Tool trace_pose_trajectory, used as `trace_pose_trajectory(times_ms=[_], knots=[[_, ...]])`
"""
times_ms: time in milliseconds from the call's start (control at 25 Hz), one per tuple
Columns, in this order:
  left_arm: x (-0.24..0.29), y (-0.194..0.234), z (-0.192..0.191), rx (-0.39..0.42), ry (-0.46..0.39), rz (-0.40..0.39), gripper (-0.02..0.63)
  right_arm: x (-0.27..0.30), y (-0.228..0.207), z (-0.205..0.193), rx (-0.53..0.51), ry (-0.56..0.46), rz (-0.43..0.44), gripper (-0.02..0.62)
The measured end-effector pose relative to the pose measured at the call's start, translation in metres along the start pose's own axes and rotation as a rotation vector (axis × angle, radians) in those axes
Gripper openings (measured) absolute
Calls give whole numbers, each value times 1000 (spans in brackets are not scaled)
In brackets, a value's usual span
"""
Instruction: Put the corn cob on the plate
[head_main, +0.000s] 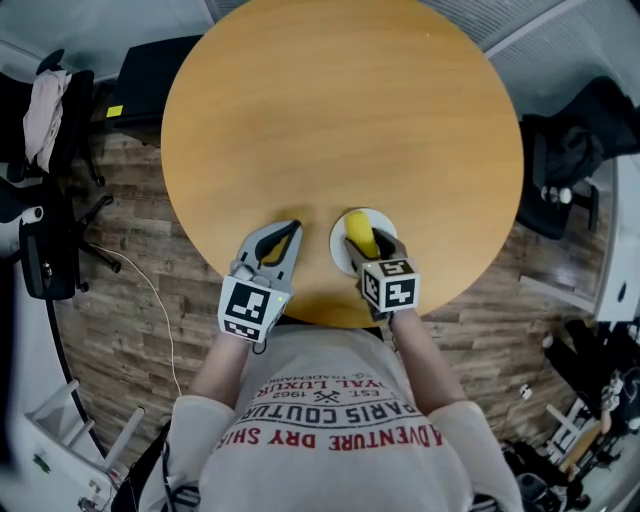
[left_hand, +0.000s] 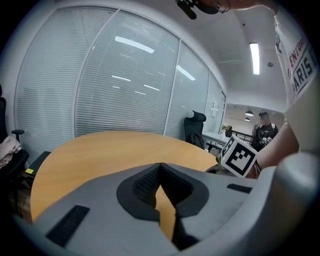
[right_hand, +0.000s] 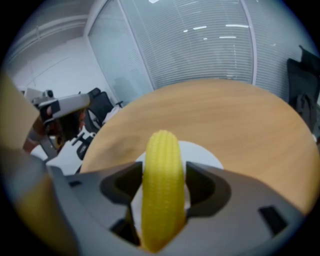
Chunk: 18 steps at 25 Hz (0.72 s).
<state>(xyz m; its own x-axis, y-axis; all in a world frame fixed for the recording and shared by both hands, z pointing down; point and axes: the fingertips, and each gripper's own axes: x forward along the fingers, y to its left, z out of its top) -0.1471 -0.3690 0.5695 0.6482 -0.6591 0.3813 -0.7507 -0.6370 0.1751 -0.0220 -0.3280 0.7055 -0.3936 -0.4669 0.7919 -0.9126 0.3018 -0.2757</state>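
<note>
Tabletop open beyond plate; chairs prob. clear of rim.

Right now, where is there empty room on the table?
The table is bare across its far half and both sides. Only the near edge is crowded: left gripper, plate, and right gripper holding the corn cob over it.

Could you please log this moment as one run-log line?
right tongs: shut on corn cob, over plate | left tongs: shut, empty, over table | step: corn cob not yet released

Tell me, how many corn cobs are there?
1. The corn cob is clamped in the right gripper, over the white plate. No other shows.
</note>
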Motion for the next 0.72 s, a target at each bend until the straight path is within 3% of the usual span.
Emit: trace_pose_trajectory(times_ms=[360, 400, 480, 720], knots=[[-11, -6, 17, -11, -33, 23, 32, -44, 7, 31, -34, -129, -17, 268], [-13, -8, 20, -10, -37, 27, 32, -50, 9, 34, -37, -139, -12, 250], [-17, -13, 25, -8, -47, 34, 32, -62, 9, 41, -31, -167, -13, 121], [-29, -40, 46, 8, -85, 52, 32, -104, 5, 70, -73, -287, -46, 40]])
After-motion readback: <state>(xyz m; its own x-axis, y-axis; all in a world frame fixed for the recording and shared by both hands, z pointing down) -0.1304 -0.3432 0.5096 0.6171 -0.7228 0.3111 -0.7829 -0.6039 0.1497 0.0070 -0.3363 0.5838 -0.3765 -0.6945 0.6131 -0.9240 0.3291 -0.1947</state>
